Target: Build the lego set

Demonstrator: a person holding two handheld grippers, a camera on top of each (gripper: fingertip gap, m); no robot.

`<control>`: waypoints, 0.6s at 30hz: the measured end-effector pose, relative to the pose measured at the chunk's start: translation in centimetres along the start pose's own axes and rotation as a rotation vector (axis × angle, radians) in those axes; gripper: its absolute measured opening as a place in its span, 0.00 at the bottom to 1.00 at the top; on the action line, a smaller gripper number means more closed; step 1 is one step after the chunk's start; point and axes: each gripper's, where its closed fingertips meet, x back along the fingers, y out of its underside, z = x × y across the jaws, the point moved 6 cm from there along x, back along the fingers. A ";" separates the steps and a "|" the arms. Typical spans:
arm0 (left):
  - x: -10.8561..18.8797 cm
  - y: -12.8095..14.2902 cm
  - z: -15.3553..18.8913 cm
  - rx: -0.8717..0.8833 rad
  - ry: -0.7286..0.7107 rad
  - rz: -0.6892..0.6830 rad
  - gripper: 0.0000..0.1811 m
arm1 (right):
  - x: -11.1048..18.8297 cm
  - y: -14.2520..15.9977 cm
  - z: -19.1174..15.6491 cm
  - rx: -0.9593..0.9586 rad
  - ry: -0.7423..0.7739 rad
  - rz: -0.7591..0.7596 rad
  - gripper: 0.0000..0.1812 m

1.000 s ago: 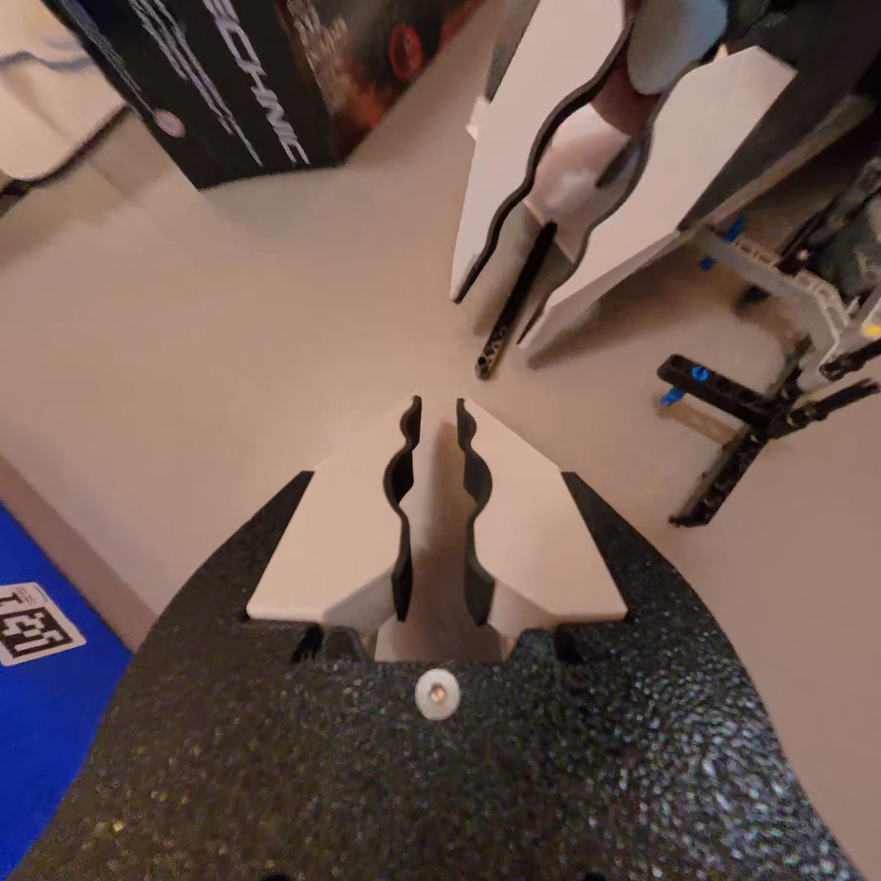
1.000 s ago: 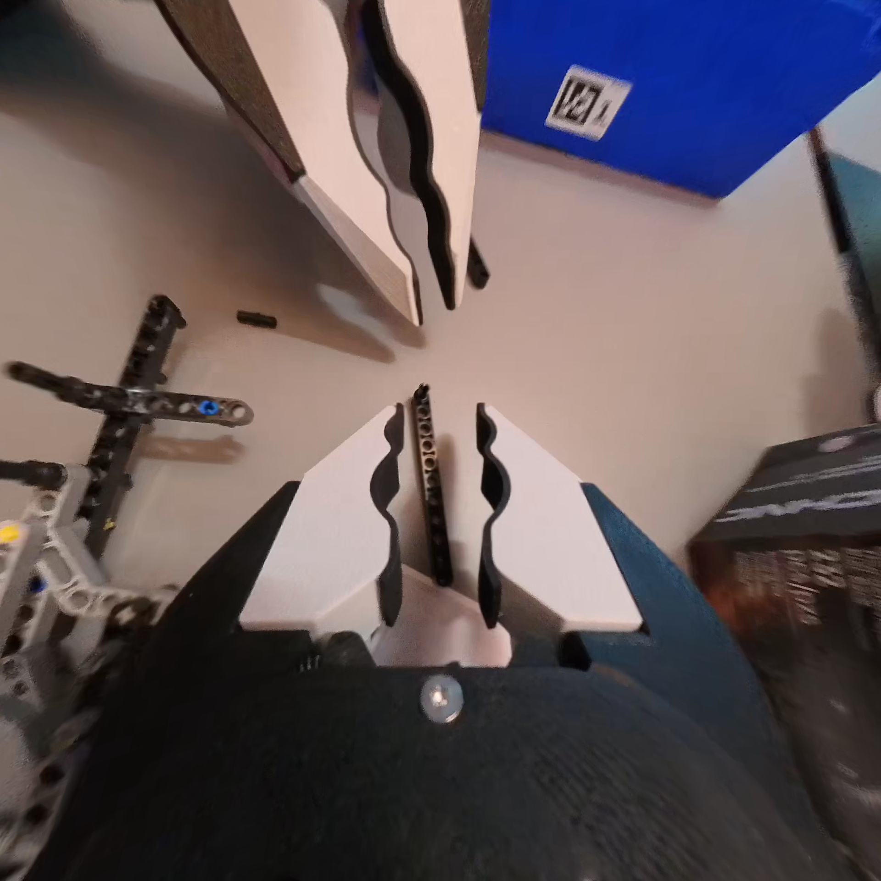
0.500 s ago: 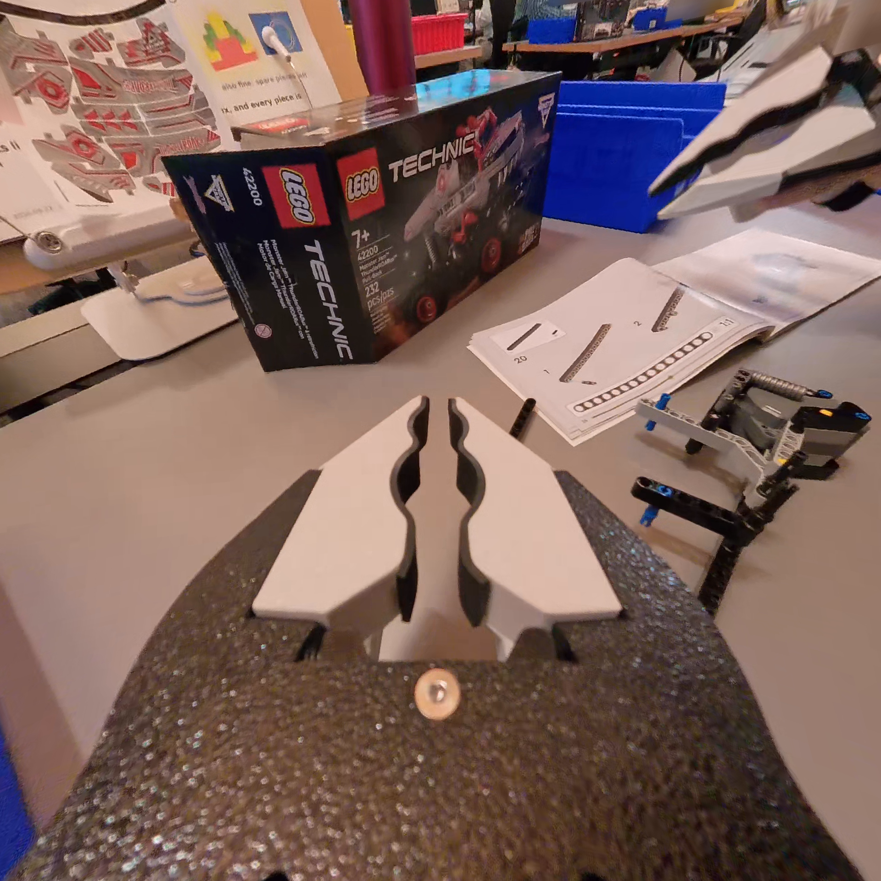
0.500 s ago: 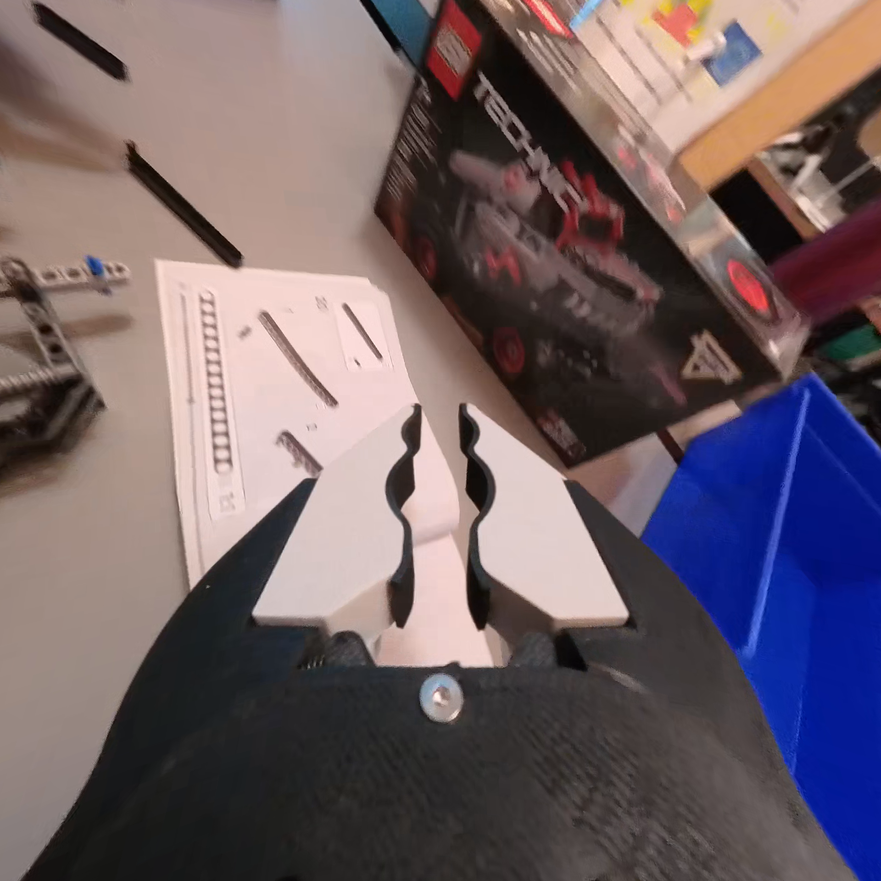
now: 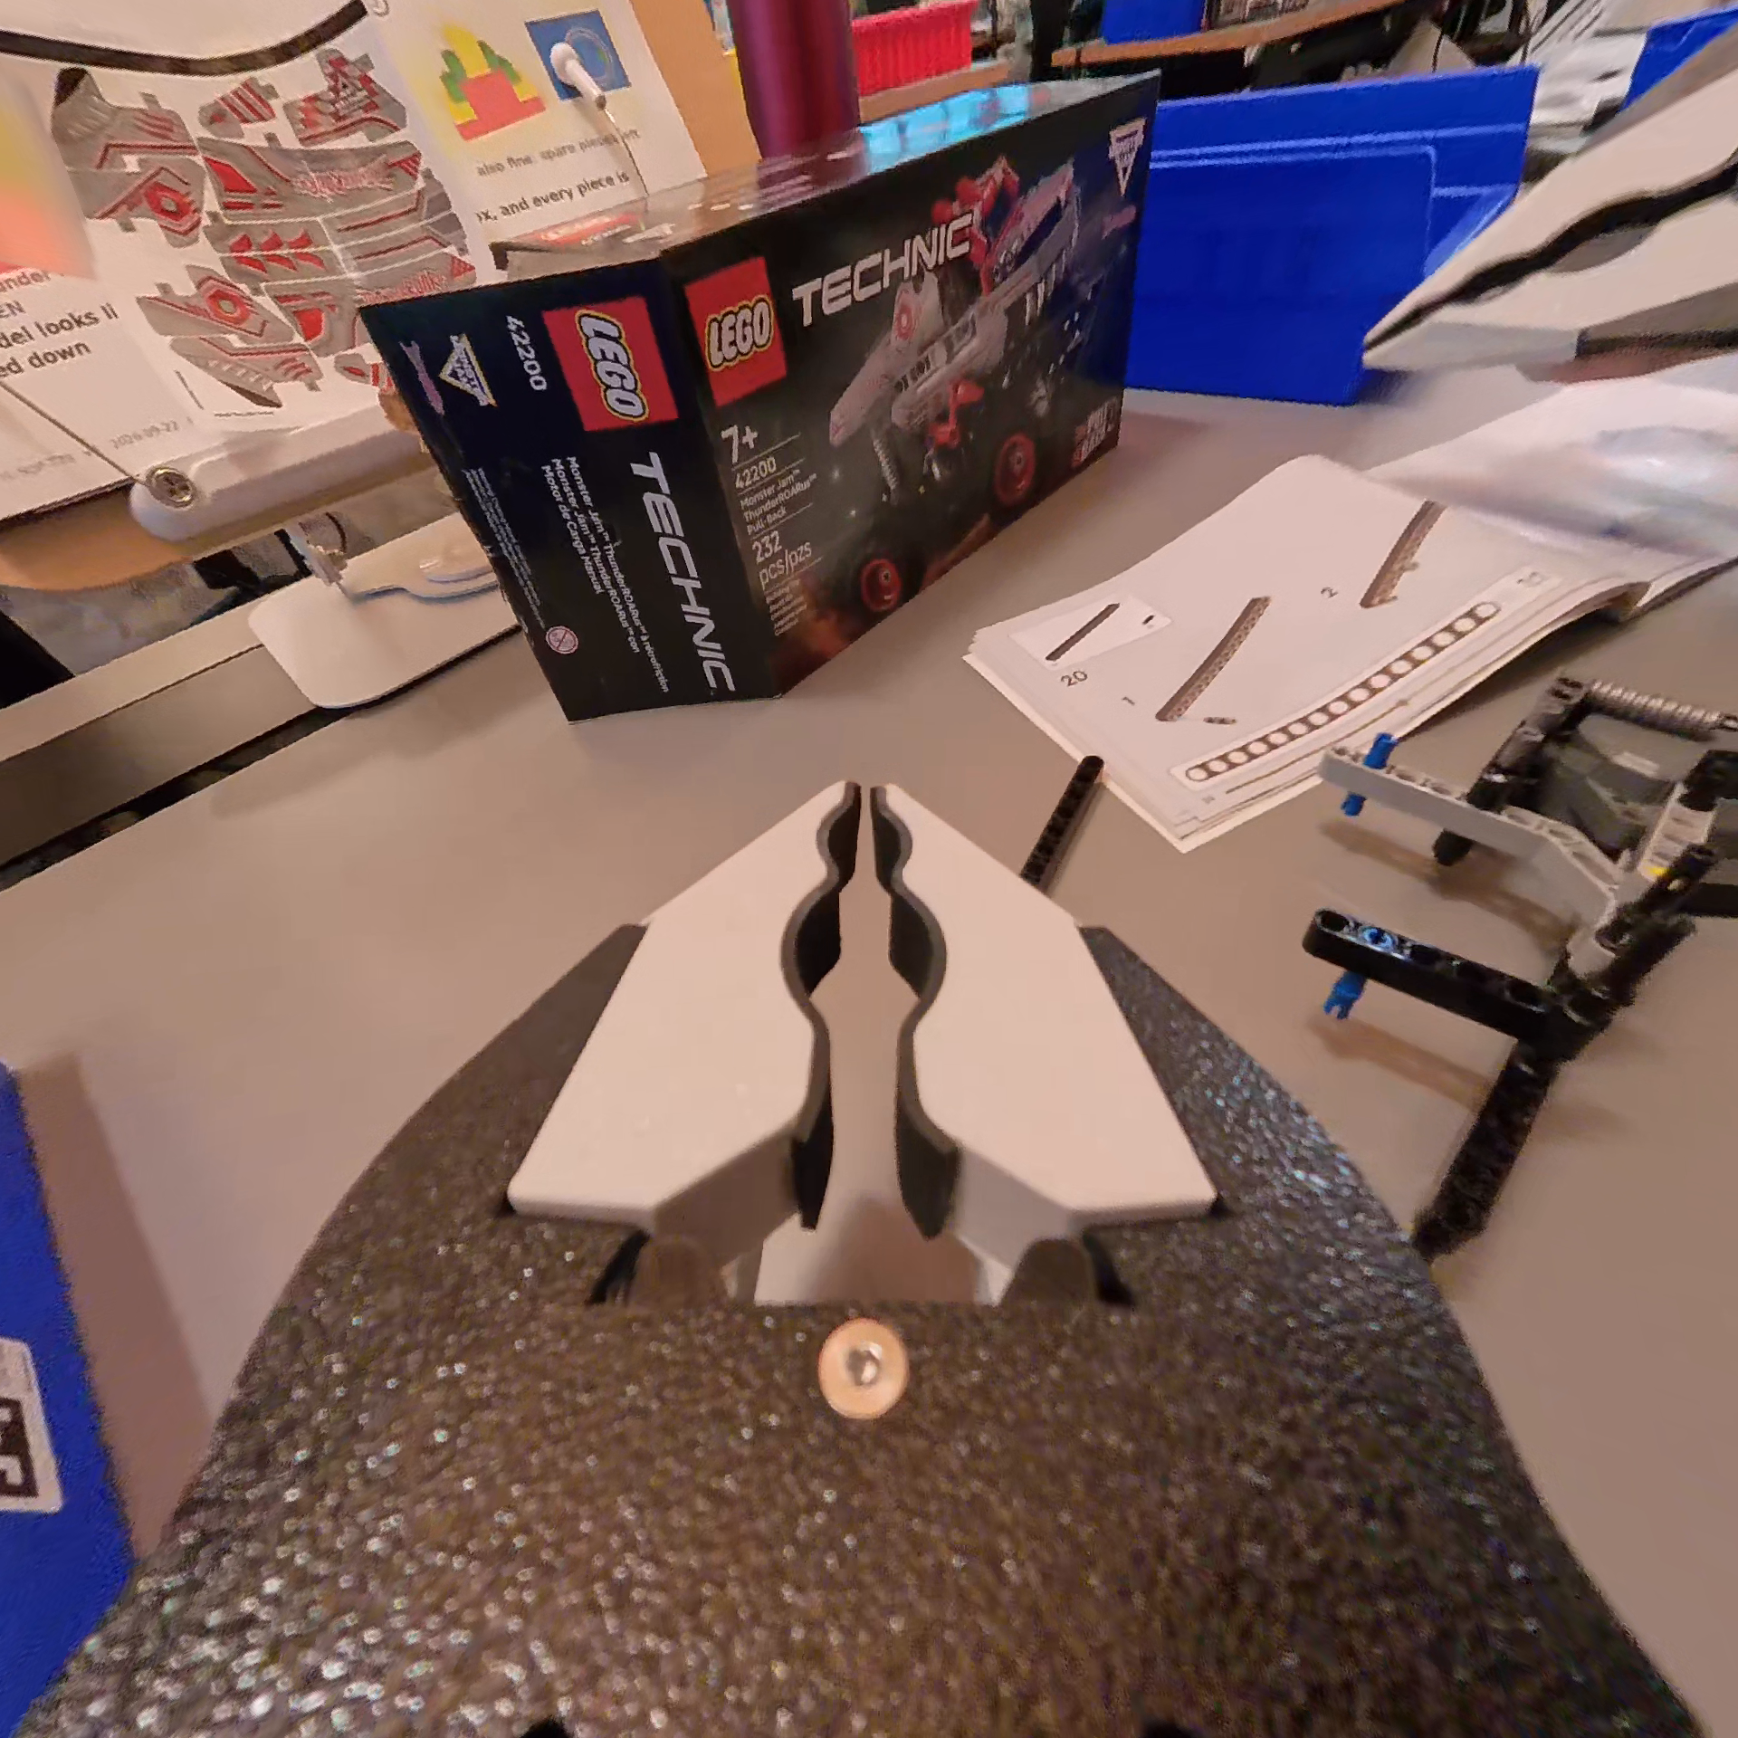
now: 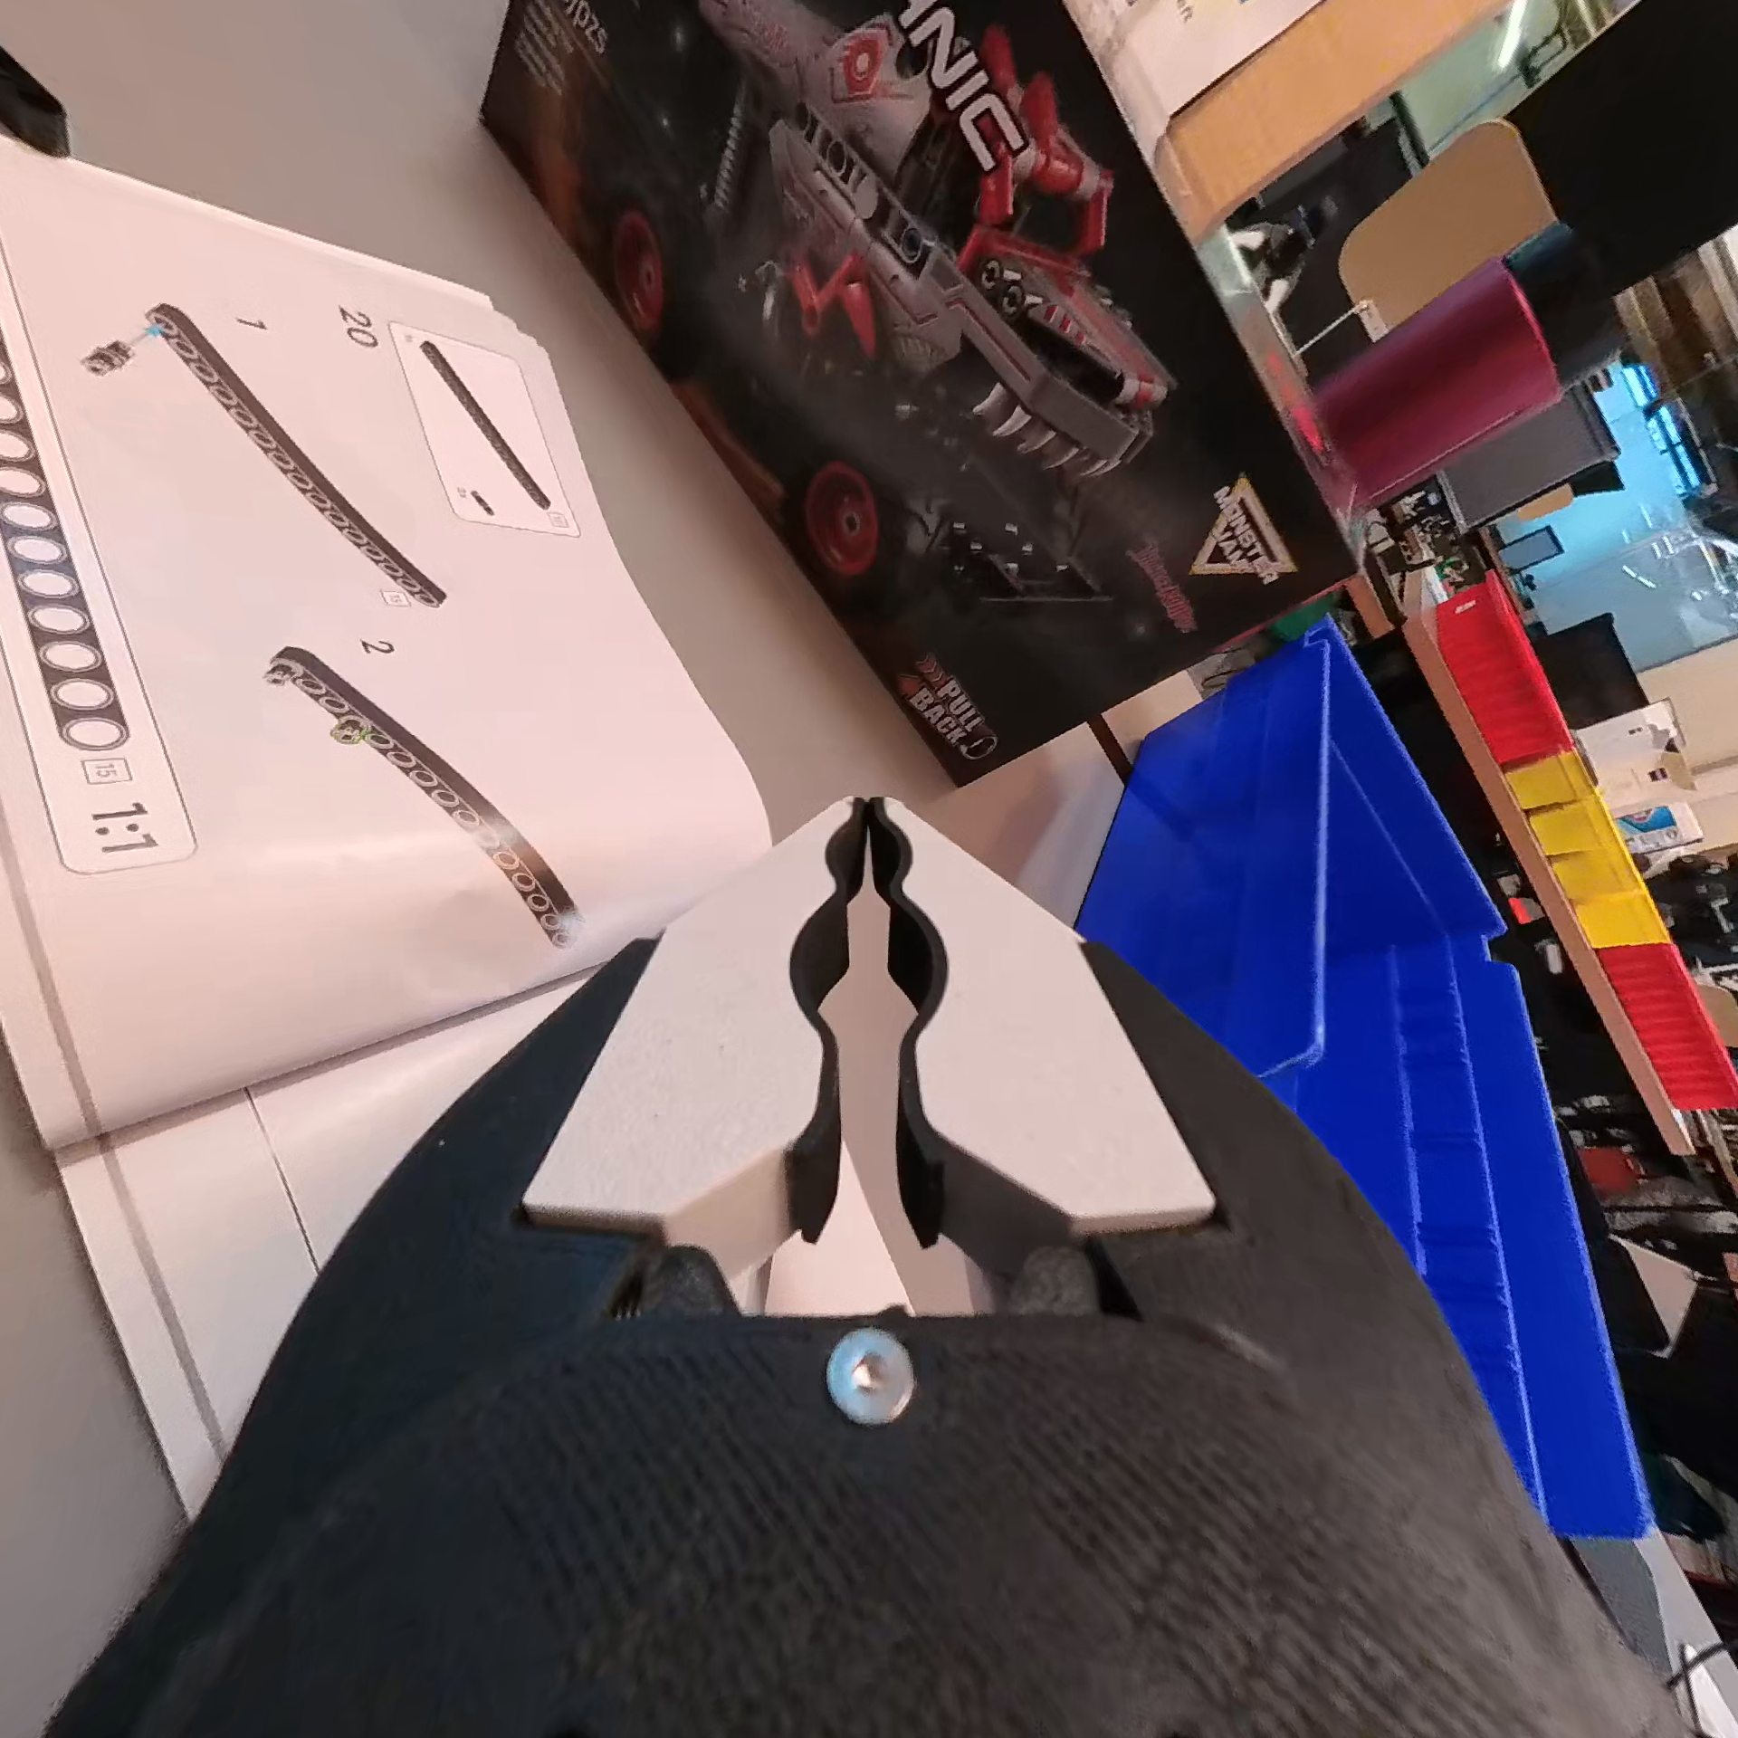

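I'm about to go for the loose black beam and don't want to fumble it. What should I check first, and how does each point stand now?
1. Left gripper empty: ok, jaws nearly shut, nothing between.
2. Right gripper empty: ok, tips together, nothing held.
3. Jaws open enough to take the beam: not ok, both.
4. Black beam free on the table: ok, just right of the left fingers, far end near the instruction booklet.
5. Partial model clear of the beam: ok, apart, to the right.
6. Beam in right wrist view: not ok.
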 end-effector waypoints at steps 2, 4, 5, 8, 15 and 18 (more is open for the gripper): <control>-0.1 0.1 0.2 -0.017 0.008 -0.016 0.00 | 0.1 0.0 0.2 0.000 0.024 -0.002 0.00; 0.0 0.0 0.6 -0.018 0.039 -0.017 0.00 | 0.1 0.2 0.4 -0.009 0.039 -0.018 0.00; 0.0 0.0 1.0 -0.013 0.084 -0.025 0.00 | 0.1 0.2 0.5 -0.012 0.049 -0.019 0.00; 0.5 0.1 1.7 0.006 0.205 -0.069 0.01 | 0.2 0.0 0.4 -0.017 0.053 -0.003 0.00; 4.4 1.6 2.6 -0.226 0.395 -0.327 0.09 | 0.1 -0.7 -0.4 -0.034 0.002 0.050 0.00; 5.9 2.6 3.3 -0.251 0.491 -0.428 0.10 | 0.2 -1.0 -0.6 -0.033 -0.009 0.068 0.00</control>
